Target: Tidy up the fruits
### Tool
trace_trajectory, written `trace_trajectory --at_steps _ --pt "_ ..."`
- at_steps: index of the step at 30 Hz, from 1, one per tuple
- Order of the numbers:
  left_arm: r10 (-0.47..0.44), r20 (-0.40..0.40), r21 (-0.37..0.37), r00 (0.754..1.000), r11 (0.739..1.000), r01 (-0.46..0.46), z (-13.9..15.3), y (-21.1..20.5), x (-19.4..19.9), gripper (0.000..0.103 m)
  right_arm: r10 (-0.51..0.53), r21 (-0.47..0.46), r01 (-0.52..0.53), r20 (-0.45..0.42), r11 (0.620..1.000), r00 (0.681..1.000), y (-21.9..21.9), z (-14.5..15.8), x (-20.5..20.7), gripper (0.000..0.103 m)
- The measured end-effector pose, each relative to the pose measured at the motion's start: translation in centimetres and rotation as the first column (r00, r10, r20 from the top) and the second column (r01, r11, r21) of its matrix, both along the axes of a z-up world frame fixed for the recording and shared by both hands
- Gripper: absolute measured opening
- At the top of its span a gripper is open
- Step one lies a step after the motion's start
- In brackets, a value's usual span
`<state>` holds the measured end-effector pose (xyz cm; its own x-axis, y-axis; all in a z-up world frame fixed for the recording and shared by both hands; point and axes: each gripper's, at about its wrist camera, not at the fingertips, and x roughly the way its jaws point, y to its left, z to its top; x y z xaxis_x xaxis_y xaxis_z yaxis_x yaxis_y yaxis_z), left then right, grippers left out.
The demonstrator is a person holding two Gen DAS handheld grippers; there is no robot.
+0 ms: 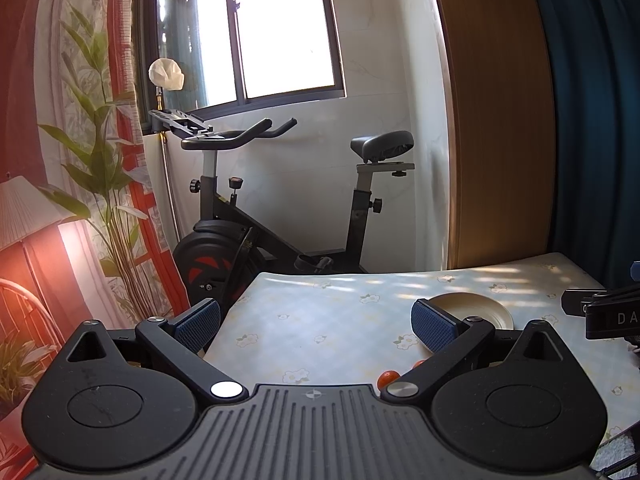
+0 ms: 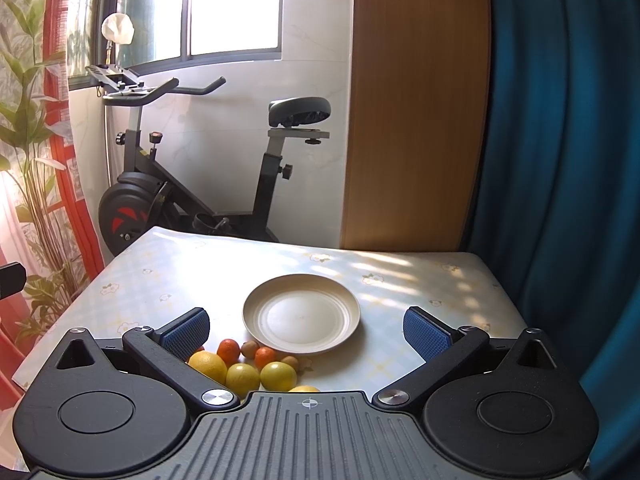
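We've got both tongs hovering over the worktop w/ nothing gripped. Right tongs spread wide, blue pads well apart, aimed at an empty cream plate mid-worktop. Fruit's clustered just in front of the plate, nearer us: yellow lemons in a row, two small oranges behind them, a couple of brownish kiwis btwn the oranges & touching or nearly touching the plate rim. Left tongs also wide, empty, off toward the worktop's left edge; its view catches the plate & two oranges beside its right finger. Exercise bike behind the worktop, by the window.
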<state>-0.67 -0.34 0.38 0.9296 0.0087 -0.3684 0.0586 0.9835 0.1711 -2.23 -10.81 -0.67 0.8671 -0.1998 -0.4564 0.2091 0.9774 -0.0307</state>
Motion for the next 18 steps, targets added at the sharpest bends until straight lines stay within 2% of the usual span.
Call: trace_trajectory --at_steps 18 --pt "0.000 0.002 -0.001 1.000 1.000 0.000 -0.02 -0.01 -0.05 0.103 -0.005 0.008 0.005 -0.001 1.000 1.000 -0.20 -0.10 -0.08 0.103"
